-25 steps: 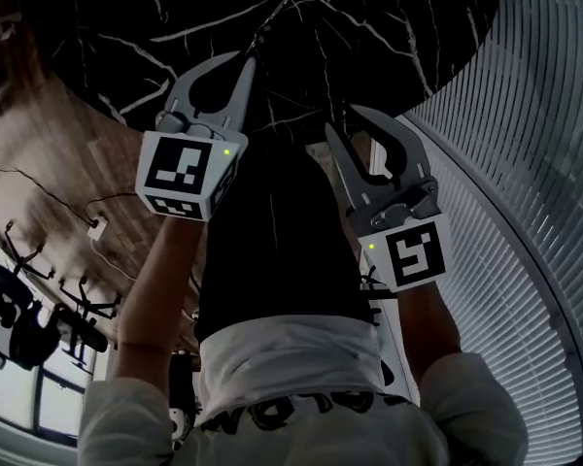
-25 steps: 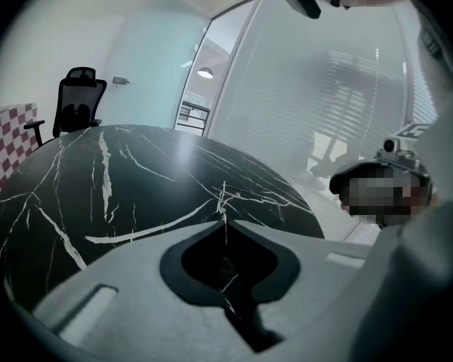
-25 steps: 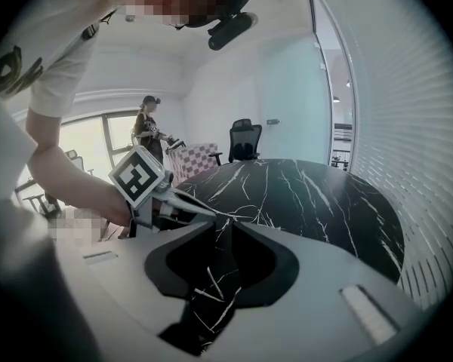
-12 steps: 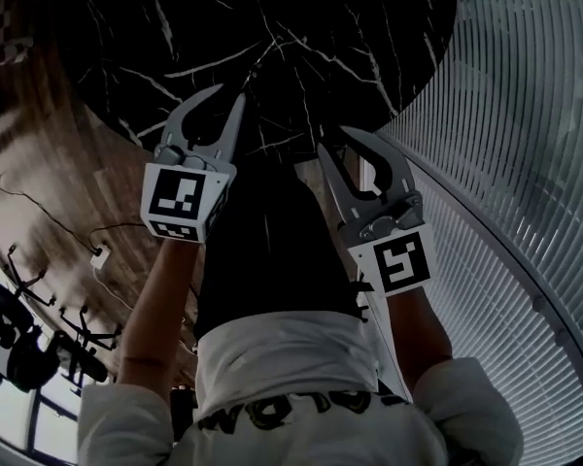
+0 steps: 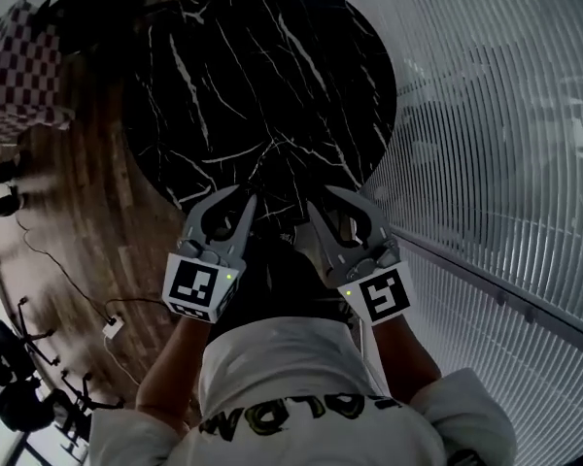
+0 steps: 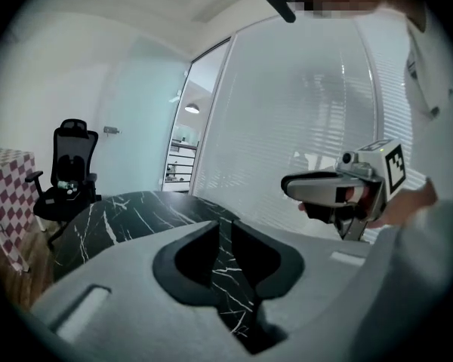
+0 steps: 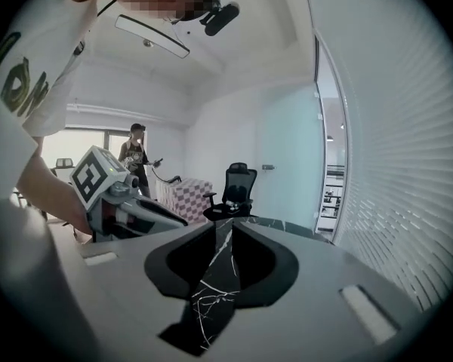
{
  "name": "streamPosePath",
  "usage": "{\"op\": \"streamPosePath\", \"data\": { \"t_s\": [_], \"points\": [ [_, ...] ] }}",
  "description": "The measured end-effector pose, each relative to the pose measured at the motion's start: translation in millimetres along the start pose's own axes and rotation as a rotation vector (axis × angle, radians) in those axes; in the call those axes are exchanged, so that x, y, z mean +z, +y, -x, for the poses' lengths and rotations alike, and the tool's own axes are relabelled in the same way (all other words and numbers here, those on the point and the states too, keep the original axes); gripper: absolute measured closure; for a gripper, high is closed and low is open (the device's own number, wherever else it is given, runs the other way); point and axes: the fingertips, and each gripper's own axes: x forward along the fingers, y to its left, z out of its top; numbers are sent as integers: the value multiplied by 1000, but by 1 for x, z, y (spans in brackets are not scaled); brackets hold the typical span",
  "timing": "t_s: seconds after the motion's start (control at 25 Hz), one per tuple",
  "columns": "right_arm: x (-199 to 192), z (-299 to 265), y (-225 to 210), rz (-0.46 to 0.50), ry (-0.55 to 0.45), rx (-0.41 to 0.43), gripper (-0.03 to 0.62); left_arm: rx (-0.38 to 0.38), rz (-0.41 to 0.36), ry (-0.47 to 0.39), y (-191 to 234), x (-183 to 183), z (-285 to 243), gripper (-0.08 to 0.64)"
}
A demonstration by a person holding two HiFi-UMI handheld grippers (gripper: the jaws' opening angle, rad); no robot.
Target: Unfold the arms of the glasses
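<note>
Head view shows the left gripper (image 5: 243, 195) and right gripper (image 5: 321, 198) narrowly parted and empty, desk (image 5: 262, 66) ahead below them. No glasses visible; unfolding looks unstarted. Next: find them.

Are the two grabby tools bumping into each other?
Apart. The head view shows black marble table between the left tool and the right tool.

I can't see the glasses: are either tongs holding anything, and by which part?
Nothing is held. The left tongs and right tongs stand slightly apart, only the table showing between.
</note>
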Motion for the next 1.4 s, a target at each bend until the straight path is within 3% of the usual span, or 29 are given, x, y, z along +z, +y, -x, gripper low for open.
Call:
{"op": "streamPosePath", "data": {
  "t_s": [0.12,0.32,0.64,0.96,1.4],
  "points": [
    [32,8,8,28,-55,13,522,-2,-19,-50,-13,29,15,515],
    [72,27,20,45,-104,30,523,-31,16,-119,-39,64,38,518],
    [112,52,34,22,-120,49,523,-107,-7,-165,-75,106,69,523],
    [127,54,42,-7,-134,81,523,-135,-14,-197,-89,125,79,547],
    [129,58,46,-40,-135,59,548,-130,-25,-232,-90,139,78,555]
  ]
}}
